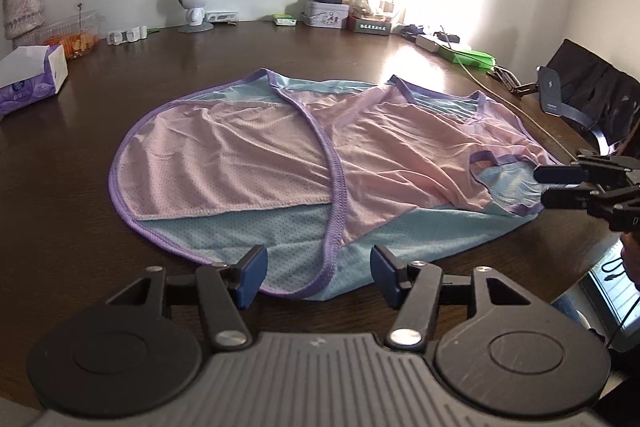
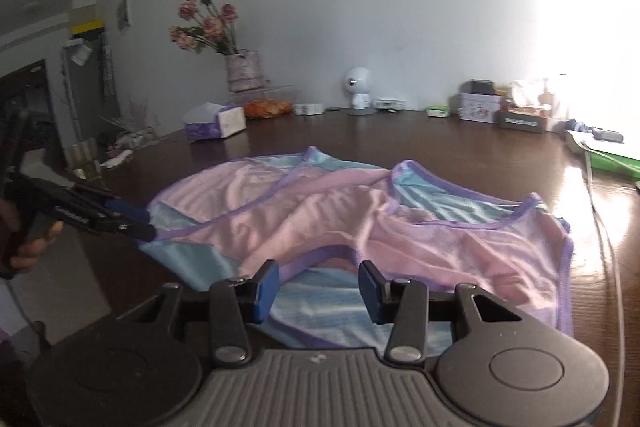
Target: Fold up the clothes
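Dark wooden table [image 1: 100, 99], clutter along the back wall, and a pink-and-blue mesh top [image 1: 256, 163] lying crumpled mid-table. Looks feather-light, floppy and slippery, so I'd pinch the purple trim [image 1: 334, 187]. Left gripper [image 1: 319, 277] and right gripper [image 2: 319, 291] both gape, holding nothing.

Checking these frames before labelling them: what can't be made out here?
- Garment: near hem hidden behind left tool, left wrist view.
- Boxes: print too small, washed out by glare, right wrist view.
- Right tool: whether it touches fabric is unclear.
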`<action>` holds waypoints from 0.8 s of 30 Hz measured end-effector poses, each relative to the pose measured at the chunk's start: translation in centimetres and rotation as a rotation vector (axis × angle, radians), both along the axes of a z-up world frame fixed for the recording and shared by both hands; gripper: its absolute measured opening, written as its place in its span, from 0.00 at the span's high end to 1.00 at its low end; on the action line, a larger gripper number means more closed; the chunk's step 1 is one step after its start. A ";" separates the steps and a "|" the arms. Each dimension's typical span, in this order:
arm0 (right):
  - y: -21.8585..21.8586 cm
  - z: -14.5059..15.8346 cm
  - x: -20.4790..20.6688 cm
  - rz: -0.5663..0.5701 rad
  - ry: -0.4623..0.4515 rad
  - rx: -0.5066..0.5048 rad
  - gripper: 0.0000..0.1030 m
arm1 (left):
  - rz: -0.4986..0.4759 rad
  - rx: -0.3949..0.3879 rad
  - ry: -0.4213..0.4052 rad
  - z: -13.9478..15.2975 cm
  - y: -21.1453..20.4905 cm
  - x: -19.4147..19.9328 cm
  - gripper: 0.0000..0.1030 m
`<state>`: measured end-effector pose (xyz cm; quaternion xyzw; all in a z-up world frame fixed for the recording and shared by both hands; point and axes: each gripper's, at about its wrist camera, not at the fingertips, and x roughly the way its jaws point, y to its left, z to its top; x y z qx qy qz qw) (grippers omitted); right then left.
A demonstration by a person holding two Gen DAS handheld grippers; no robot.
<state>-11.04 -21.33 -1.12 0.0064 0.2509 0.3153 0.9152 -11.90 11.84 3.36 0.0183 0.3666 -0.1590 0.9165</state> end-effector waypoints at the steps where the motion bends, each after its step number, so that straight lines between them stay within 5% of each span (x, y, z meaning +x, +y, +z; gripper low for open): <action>1: 0.5 -0.2 -0.3 0.028 0.017 0.003 0.59 | -0.011 -0.002 0.000 -0.1 0.0 0.0 0.41; 9: 3.2 -1.4 -0.3 0.001 0.048 -0.129 0.73 | -0.082 -0.009 -0.015 -1.1 1.0 0.0 0.44; 11: 3.8 -1.4 -0.8 0.008 0.008 -0.196 0.77 | -0.098 -0.009 -0.022 -1.1 1.2 0.0 0.65; 14: 4.1 -1.2 -0.7 0.002 0.021 -0.218 0.97 | -0.119 0.034 -0.018 -0.9 1.0 0.5 0.96; 24: 4.1 2.0 3.6 -0.084 -0.018 -0.183 0.99 | -0.259 0.207 -0.122 3.5 -1.4 9.4 0.98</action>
